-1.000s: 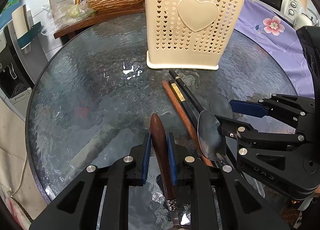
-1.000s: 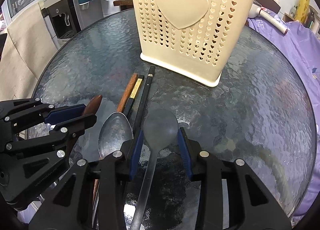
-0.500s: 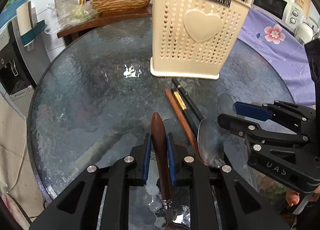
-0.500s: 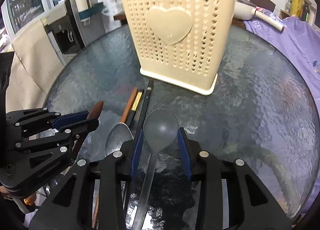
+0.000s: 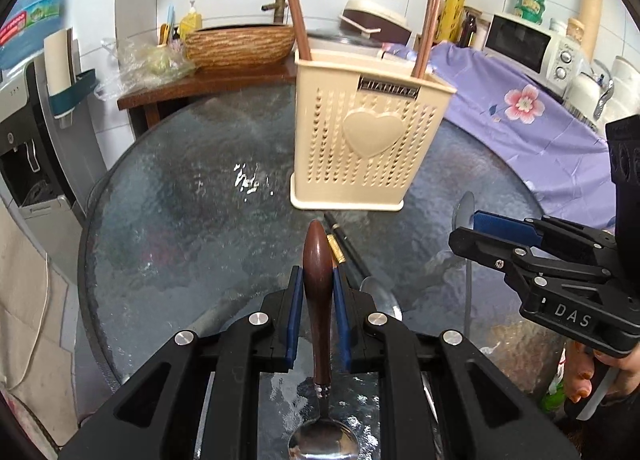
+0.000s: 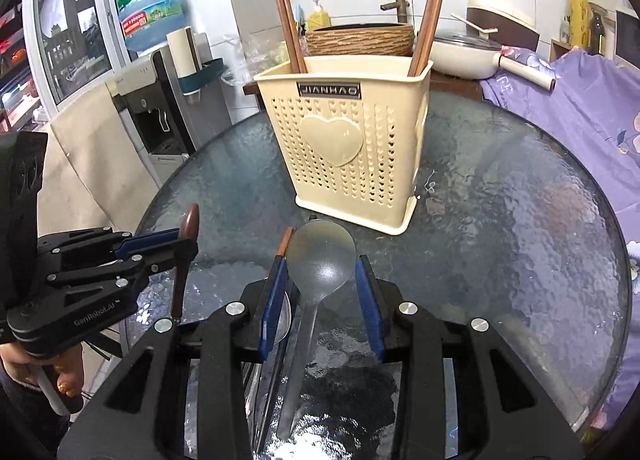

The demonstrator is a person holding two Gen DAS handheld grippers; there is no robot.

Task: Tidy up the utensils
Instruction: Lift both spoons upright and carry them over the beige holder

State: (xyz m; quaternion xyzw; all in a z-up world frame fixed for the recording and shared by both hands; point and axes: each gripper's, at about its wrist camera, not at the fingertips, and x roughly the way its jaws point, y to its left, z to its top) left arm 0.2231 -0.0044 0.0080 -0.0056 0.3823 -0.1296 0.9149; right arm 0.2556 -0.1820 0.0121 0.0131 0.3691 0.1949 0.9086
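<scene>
Left wrist view: the left gripper (image 5: 317,314) is closed on the wooden-handled spoon (image 5: 317,260), a stiff, light thing, clamped at its thick handle above the bench (image 5: 168,220).

Right wrist view: the right gripper (image 6: 322,300) is narrowed around the translucent ladle (image 6: 322,256), probably slippery, before the beige caddy (image 6: 344,156).

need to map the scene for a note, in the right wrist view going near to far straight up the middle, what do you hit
right gripper holding the clear spoon → bare glass table → cream utensil holder with brown chopsticks standing in it → woven basket on the counter behind
</scene>
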